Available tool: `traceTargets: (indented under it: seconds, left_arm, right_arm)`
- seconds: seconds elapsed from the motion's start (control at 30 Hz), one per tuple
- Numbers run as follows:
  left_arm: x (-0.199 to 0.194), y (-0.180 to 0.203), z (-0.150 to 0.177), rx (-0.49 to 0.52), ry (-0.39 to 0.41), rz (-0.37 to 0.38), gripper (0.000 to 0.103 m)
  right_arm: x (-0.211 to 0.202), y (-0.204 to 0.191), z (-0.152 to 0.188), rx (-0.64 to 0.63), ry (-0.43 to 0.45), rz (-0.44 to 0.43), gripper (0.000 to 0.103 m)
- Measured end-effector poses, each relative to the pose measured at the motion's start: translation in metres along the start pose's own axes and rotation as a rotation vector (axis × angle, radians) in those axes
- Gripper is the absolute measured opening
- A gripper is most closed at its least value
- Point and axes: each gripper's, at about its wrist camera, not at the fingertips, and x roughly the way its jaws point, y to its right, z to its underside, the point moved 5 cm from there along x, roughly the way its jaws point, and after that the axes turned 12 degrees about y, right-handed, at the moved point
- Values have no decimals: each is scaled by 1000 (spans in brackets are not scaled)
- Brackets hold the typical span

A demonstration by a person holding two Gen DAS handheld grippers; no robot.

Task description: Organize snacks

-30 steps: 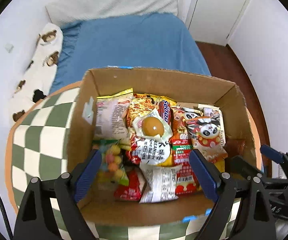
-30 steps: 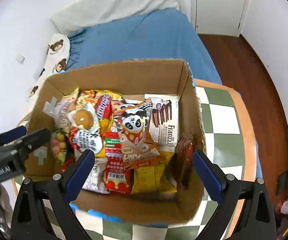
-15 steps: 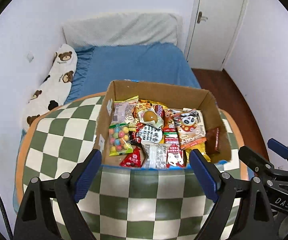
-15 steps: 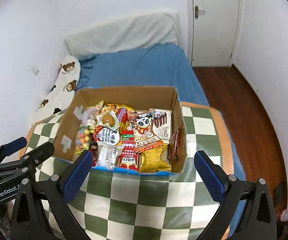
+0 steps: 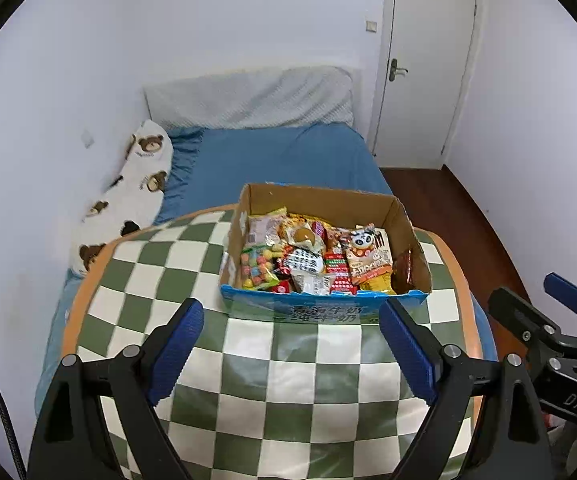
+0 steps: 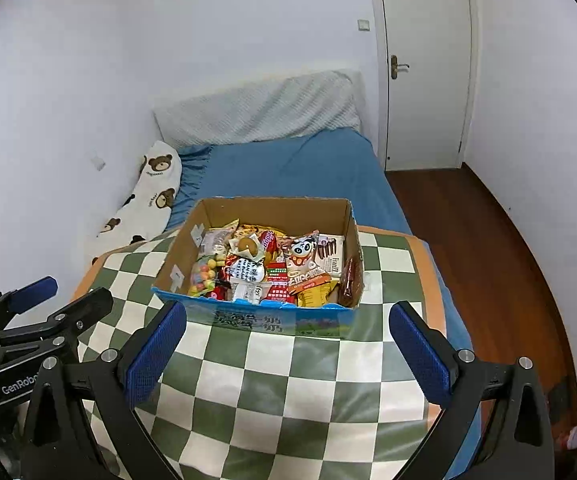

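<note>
A cardboard box (image 5: 320,200) with a blue front wall stands on a green and white checkered cloth (image 5: 280,384). It shows in the right wrist view too (image 6: 272,210). It holds several snack packets: a panda packet (image 5: 366,254), a candy ball bag (image 5: 257,266), an egg packet (image 5: 303,236) and a chocolate stick box (image 6: 330,256). My left gripper (image 5: 291,344) is open and empty, in front of the box and apart from it. My right gripper (image 6: 286,344) is open and empty, also in front of the box.
A bed with a blue sheet (image 5: 280,160) lies behind the box, with a bear pillow (image 5: 132,188) at its left and a grey pillow (image 5: 248,96) at the wall. A white door (image 5: 428,60) and wooden floor (image 6: 468,240) are at the right.
Both grippers have pulled back and up from the box. The box now looks smaller and farther, and more of the cloth and room shows. Both stay open.
</note>
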Motion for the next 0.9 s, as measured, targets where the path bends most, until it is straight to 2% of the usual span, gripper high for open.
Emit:
traceTargets:
  seconds: [0.37, 0.43, 0.9]
  left_arm:
    - [-42, -5, 0, 4, 66, -24, 90]
    - [-42, -4, 1, 5, 73, -25, 103]
    - [5, -8, -4, -4, 53, -69, 103]
  right_arm:
    - [-47, -6, -3, -15, 63, 4, 103]
    - [-49, -7, -2, -26, 69, 10, 103]
    - [0, 14, 3, 4, 43, 87, 103]
